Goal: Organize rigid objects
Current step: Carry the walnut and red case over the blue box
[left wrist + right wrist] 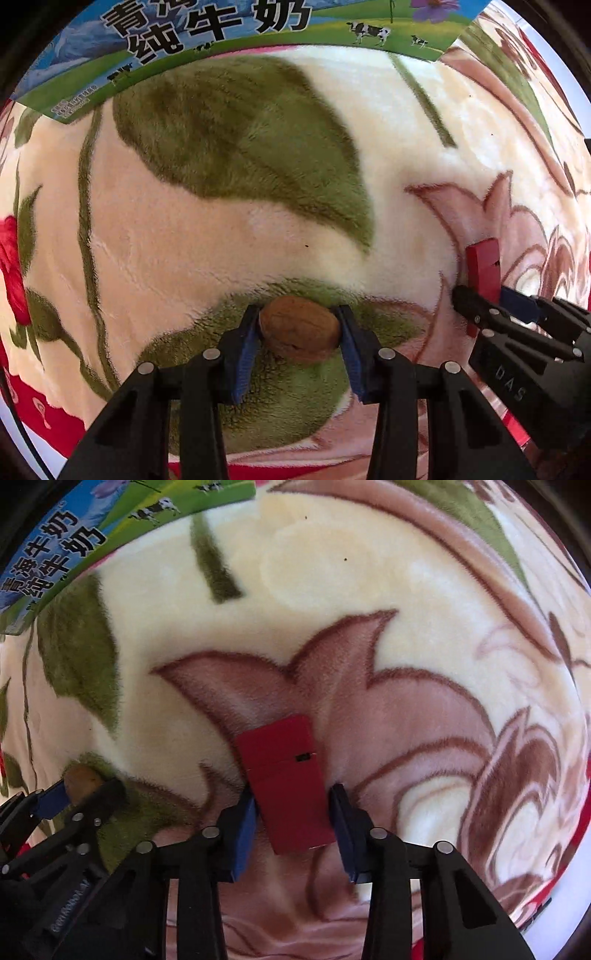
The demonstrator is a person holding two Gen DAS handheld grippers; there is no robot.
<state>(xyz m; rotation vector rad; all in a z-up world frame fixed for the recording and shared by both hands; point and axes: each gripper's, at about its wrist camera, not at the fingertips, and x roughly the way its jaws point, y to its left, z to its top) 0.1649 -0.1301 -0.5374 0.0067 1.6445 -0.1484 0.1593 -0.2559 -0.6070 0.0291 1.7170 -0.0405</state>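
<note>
My left gripper (299, 330) holds the walnut (300, 329) across its short axis; my right gripper (293, 805) clamps the red block (286, 782), long axis running ahead. Both rest on the blanket (184, 221).

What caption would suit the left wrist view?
Left gripper shut on a walnut atop a floral blanket.

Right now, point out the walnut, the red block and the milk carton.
walnut (300, 334), left wrist view, middle of its shell.
red block (288, 782), right wrist view, centre of its top face.
milk carton (207, 33), left wrist view, printed side.
</note>
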